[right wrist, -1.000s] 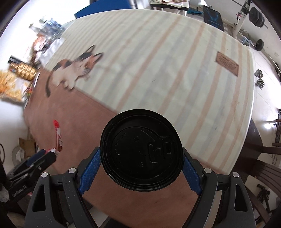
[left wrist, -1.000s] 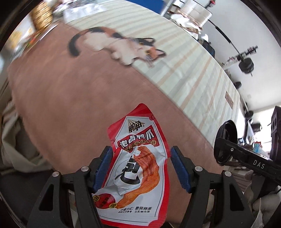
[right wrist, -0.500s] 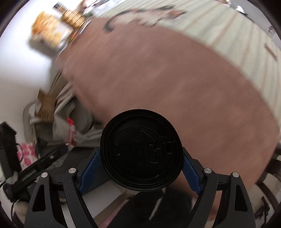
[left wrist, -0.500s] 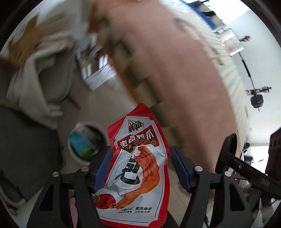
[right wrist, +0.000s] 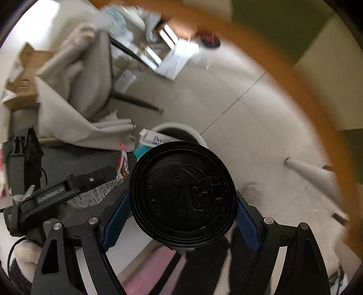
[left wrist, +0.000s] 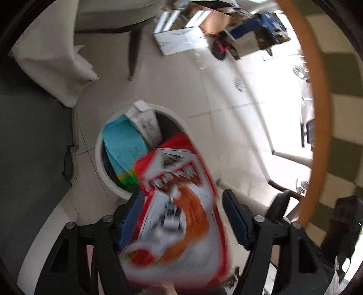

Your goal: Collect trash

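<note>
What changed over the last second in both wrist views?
Both claws swung off the tabletop and down toward the white trash bin on the floor. The left claw still has the red snack wrapper between its fingers; the right claw still grips the black-lidded cup.

Pale tiled floor (left wrist: 204, 95); draped chair (right wrist: 90, 74); cardboard boxes (left wrist: 217, 20).

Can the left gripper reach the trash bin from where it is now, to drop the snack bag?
Probably yes. The left gripper holds the snack bag just short of the open trash bin, with only bare floor between. The bin already holds a carton and a blue wrapper, yet space remains.
</note>
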{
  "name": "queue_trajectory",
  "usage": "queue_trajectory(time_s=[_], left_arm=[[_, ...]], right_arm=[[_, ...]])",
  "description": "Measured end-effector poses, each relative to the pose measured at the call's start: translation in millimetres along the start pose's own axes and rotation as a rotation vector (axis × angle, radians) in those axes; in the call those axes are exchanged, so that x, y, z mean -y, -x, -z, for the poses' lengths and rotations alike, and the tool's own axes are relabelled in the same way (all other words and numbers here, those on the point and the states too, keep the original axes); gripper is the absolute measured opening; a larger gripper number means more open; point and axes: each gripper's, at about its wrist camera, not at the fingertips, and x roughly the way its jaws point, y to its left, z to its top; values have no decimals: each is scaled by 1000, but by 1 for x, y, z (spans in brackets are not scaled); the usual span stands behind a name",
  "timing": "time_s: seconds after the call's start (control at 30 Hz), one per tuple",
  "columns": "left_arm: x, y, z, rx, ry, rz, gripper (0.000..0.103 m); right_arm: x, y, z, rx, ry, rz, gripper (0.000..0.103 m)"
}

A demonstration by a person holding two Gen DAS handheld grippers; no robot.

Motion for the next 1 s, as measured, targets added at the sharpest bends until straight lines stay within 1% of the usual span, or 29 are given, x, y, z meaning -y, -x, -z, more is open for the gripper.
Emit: queue_trajectory(time_s=[0.03, 0.07, 0.1, 0.13, 0.17, 0.23, 0.3, 0.37, 0.4, 0.47, 0.57, 0.63, 0.73, 0.8, 0.83, 0.97, 1.0], left_arm=[[-10, -7, -3, 12, 12, -8, 96], [-21, -13, -4, 22, 28, -19, 100], [-30, -18, -4, 24, 42, -25, 101], [-42, -23, -3, 27, 58, -44, 101], [-48, -23, 0, 39, 66, -71, 101], [-57, -19, 8, 86, 75, -155, 101], [-61, -10, 20, 152, 79, -258, 102], [-61, -1, 34, 193, 72, -363, 102], [-60, 4, 40, 198, 73, -383, 102], [-56, 16, 51, 211, 83, -409, 102], [-39, 41, 68, 220, 70, -420, 102], [-24, 58, 79, 226, 52, -431, 102], [1, 91, 96, 229, 24, -439, 102], [20, 116, 110, 223, 4, -447, 102], [25, 124, 114, 223, -1, -443, 102], [54, 176, 142, 221, -21, -409, 102], [62, 190, 149, 216, -29, -404, 102]], right_arm=[[4, -30, -5, -27, -1, -16, 89], [3, -45, -9, -41, 1, -27, 89], [6, -71, -14, -62, 6, -43, 89], [7, -87, -16, -73, 11, -43, 91], [7, -101, -17, -83, 15, -51, 96], [7, -120, -22, -95, 22, -54, 103], [5, -131, -21, -99, 44, -42, 103], [3, -130, -21, -94, 62, -21, 103], [2, -128, -20, -92, 80, 4, 103], [-2, -114, -18, -78, 117, 57, 103], [-10, -83, -13, -54, 173, 139, 103], [-19, -52, -5, -27, 213, 191, 103], [-35, -2, 6, -3, 258, 230, 103], [-43, 30, 12, 5, 275, 225, 103], [-47, 44, 15, 10, 284, 229, 103], [-67, 118, 33, 41, 317, 222, 103], [-71, 130, 37, 44, 322, 217, 103]])
